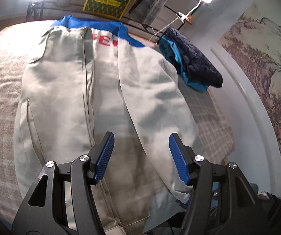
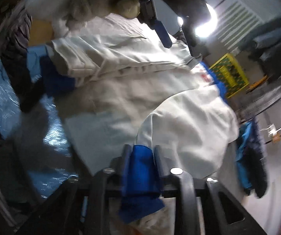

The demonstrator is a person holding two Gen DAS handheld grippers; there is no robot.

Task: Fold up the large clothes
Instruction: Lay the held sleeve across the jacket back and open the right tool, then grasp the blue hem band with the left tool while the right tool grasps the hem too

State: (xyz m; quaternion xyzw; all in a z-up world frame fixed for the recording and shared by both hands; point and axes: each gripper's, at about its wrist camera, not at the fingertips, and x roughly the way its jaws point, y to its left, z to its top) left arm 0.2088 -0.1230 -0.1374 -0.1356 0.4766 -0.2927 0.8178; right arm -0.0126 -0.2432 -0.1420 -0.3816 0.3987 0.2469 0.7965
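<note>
Jacket (image 1: 105, 90) first, in the left wrist view: we see a large white garment with blue shoulders and red lettering lying spread on the bed (image 1: 1, 90), collar at the far end, both front panels already turned in over the middle. Our left gripper (image 1: 140, 146) hovers over the near hem with its jaws wide apart, holding nothing. A dark blue bundle of clothes (image 1: 195, 62) sits apart at the bed's far right corner.

In the right wrist view, blurred and tilted, the right gripper (image 2: 140, 156) has its jaws closed on a blue cuff (image 2: 140, 172) of the jacket (image 2: 140, 90), the white sleeve running away from it. The left gripper (image 2: 160, 29) shows at the top, above the cloth.

We judge the lengthwise folds nearly done and the sleeve fold in hand. Next, we would lay that sleeve flat along the body, let go, then bring both grippers to the hem corners for the fold up toward the collar, keeping the layers from sliding.
</note>
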